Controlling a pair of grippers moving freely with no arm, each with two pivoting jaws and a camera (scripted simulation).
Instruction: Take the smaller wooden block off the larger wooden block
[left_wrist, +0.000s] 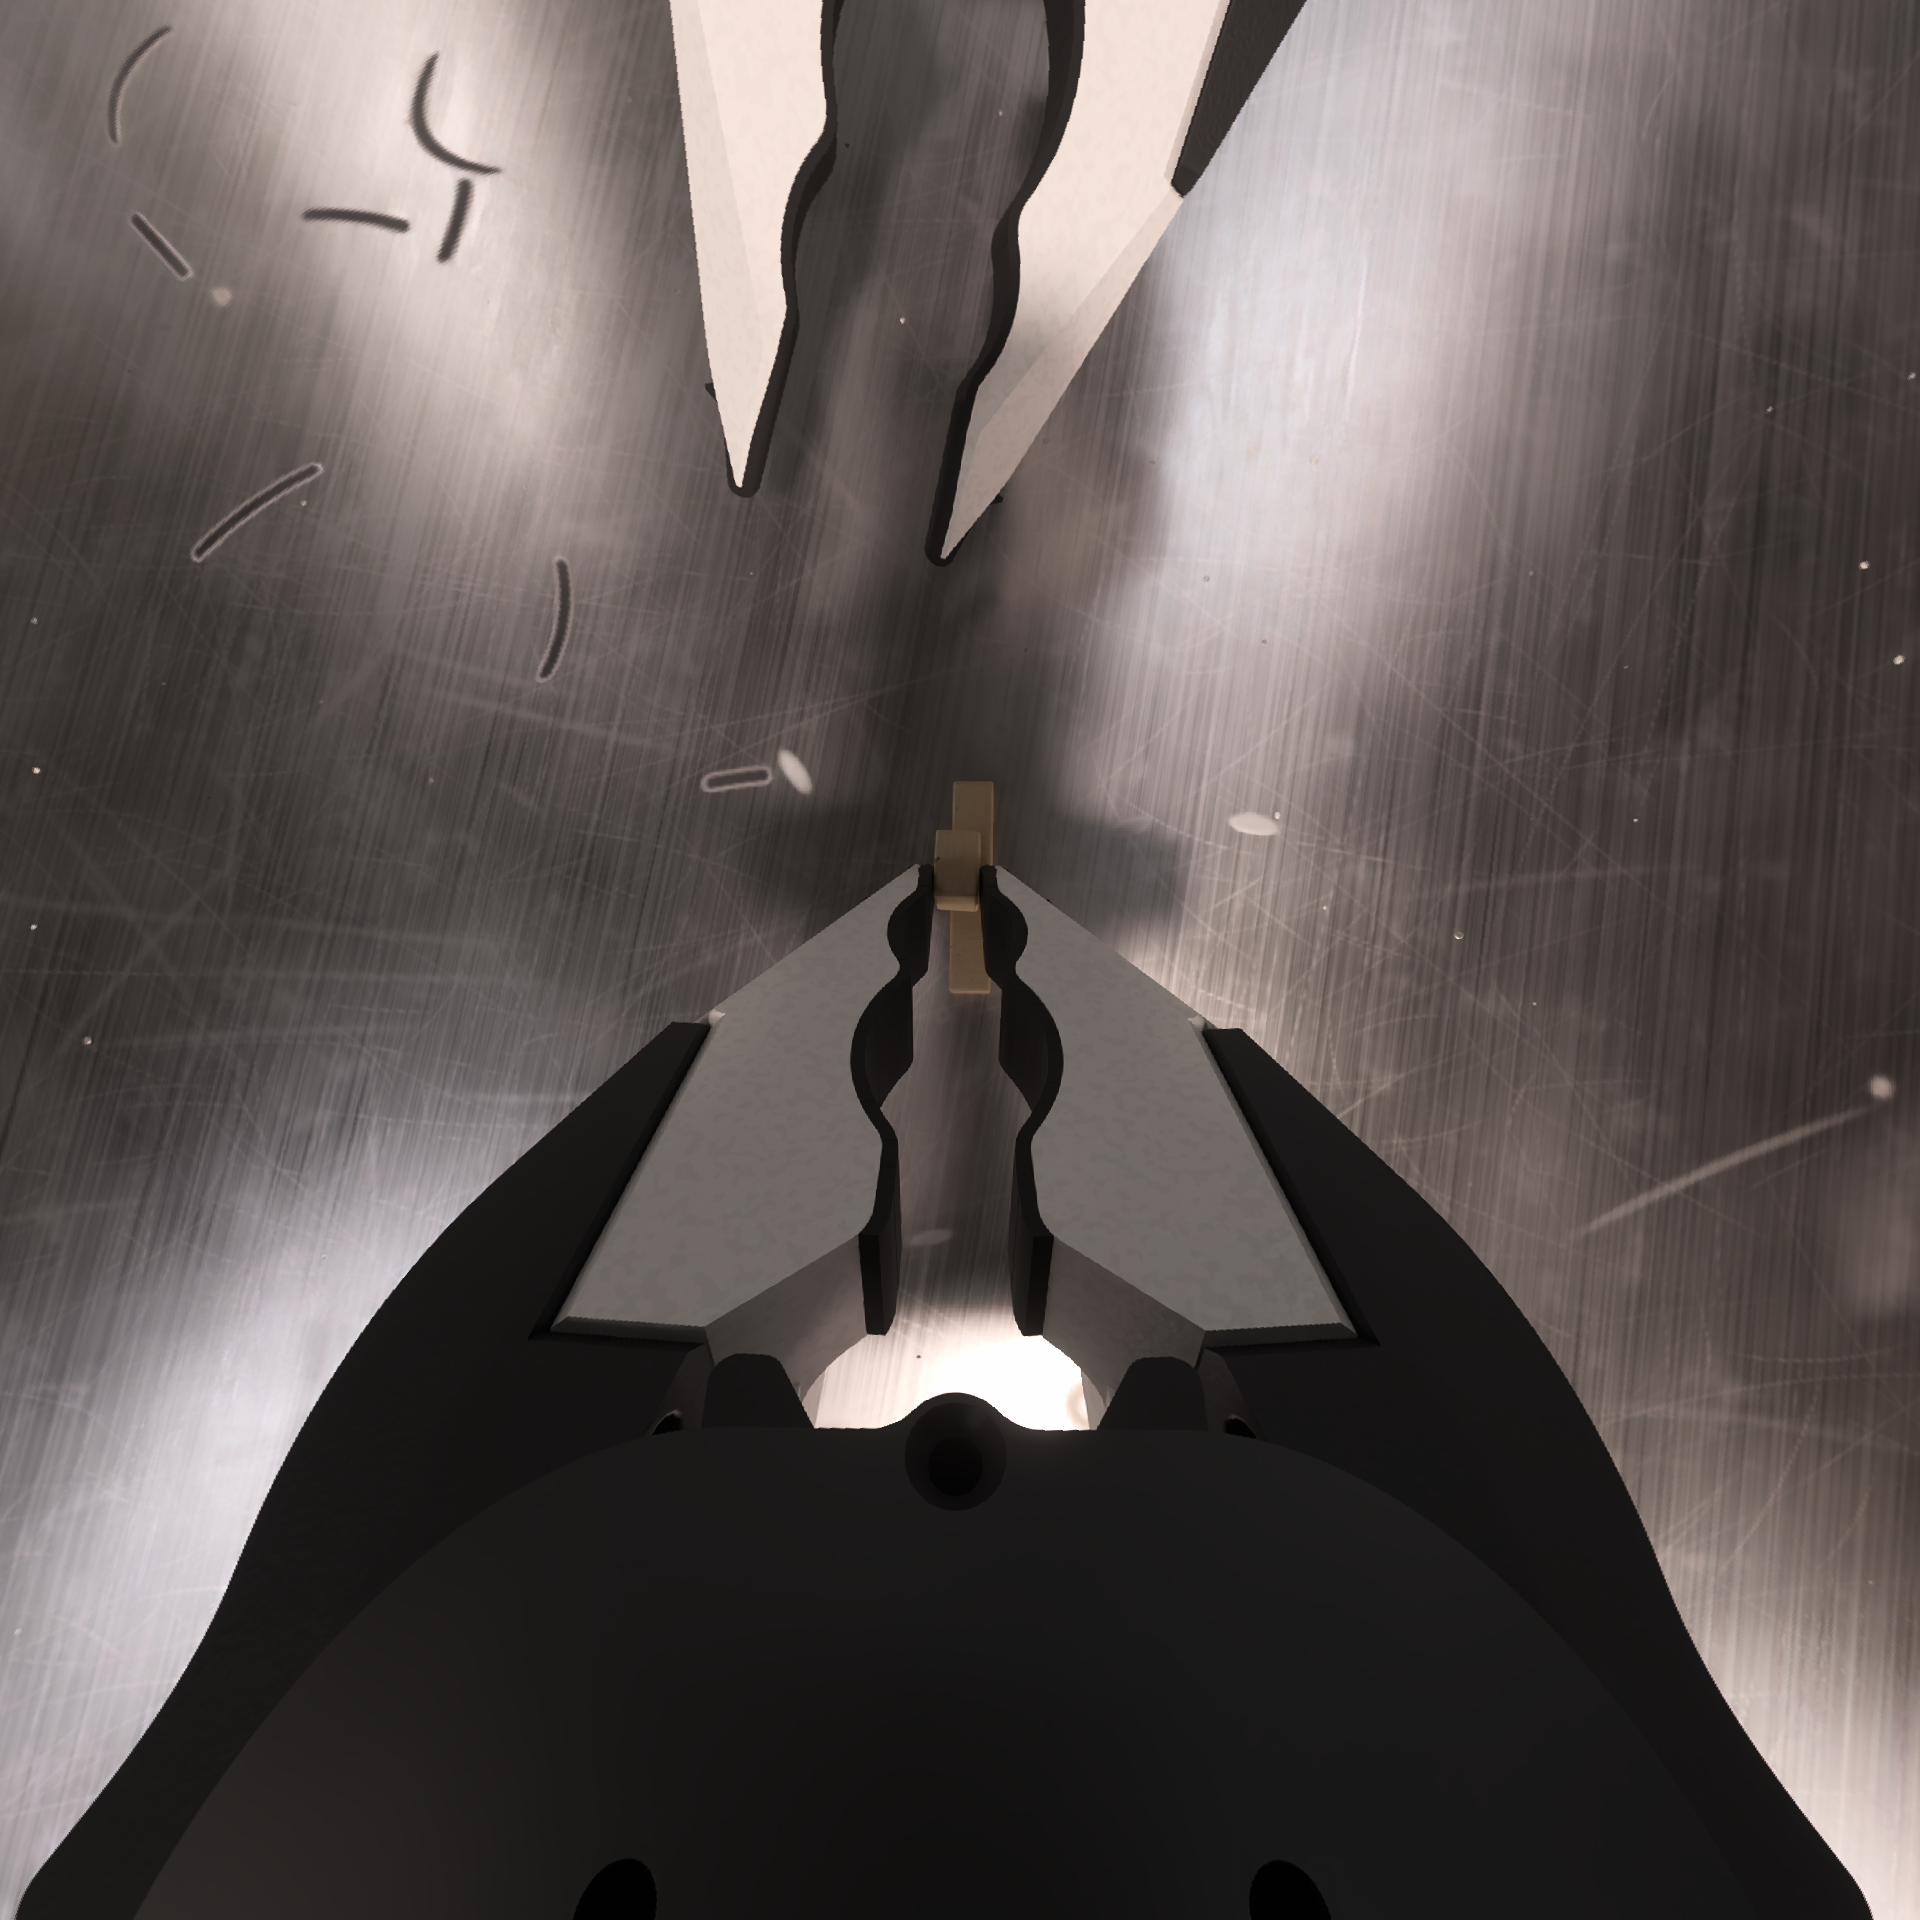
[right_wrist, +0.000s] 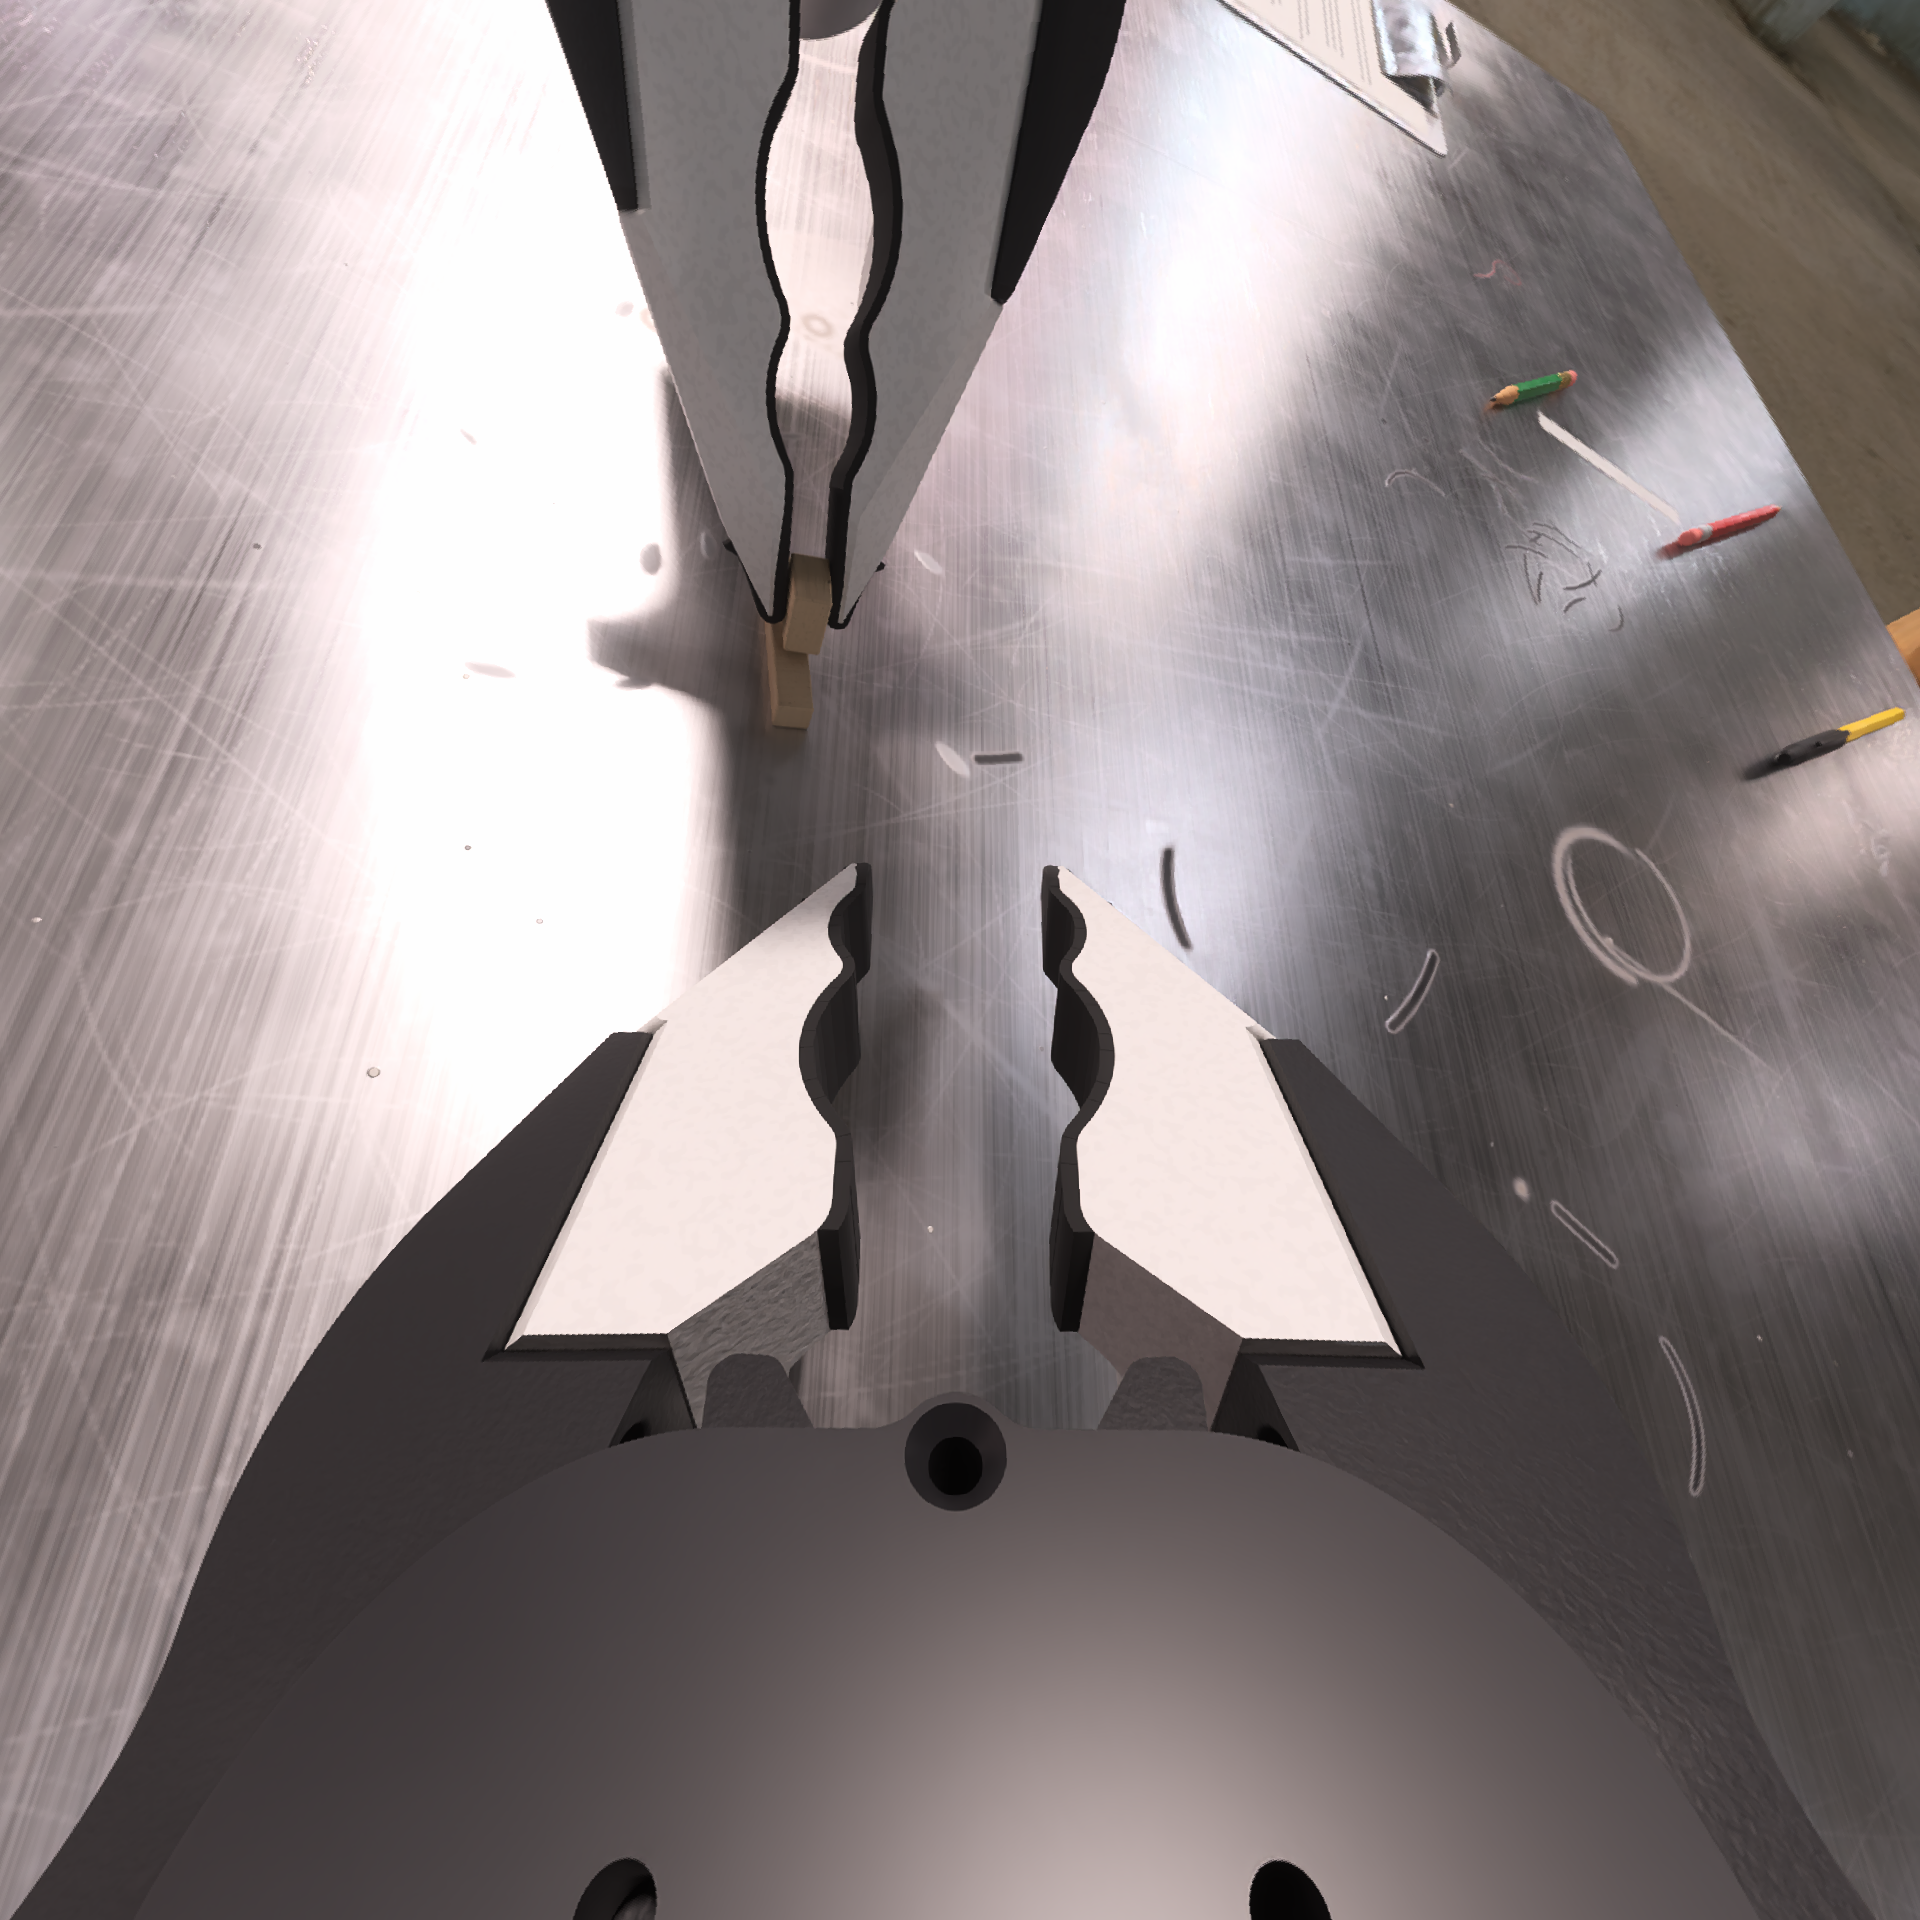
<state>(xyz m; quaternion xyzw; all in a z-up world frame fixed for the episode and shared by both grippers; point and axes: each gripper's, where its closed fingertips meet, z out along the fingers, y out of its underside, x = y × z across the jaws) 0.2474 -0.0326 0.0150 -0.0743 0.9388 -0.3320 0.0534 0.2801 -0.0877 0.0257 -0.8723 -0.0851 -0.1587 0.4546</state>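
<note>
In the left wrist view, my left gripper (left_wrist: 954, 881) is shut on the smaller wooden block (left_wrist: 950, 864), a short tan piece pinched at the fingertips. The larger wooden block (left_wrist: 968, 961), a longer thin tan piece, lies just under it on the scratched metal table (left_wrist: 1455, 727). The right wrist view shows the same grip from the other side: the left gripper (right_wrist: 805, 613), the smaller block (right_wrist: 808, 601) and the larger block (right_wrist: 787, 686) below it. I cannot tell whether the two blocks touch. My right gripper (right_wrist: 956, 878) is open and empty, a short way from the blocks, and also appears in the left wrist view (left_wrist: 840, 520).
A green pencil (right_wrist: 1536, 388), a white stick (right_wrist: 1605, 470), a red crayon (right_wrist: 1725, 528) and a yellow-and-black tool (right_wrist: 1834, 740) lie at the table's right side. A clipboard with paper (right_wrist: 1351, 73) lies at the far right corner, near the table's edge.
</note>
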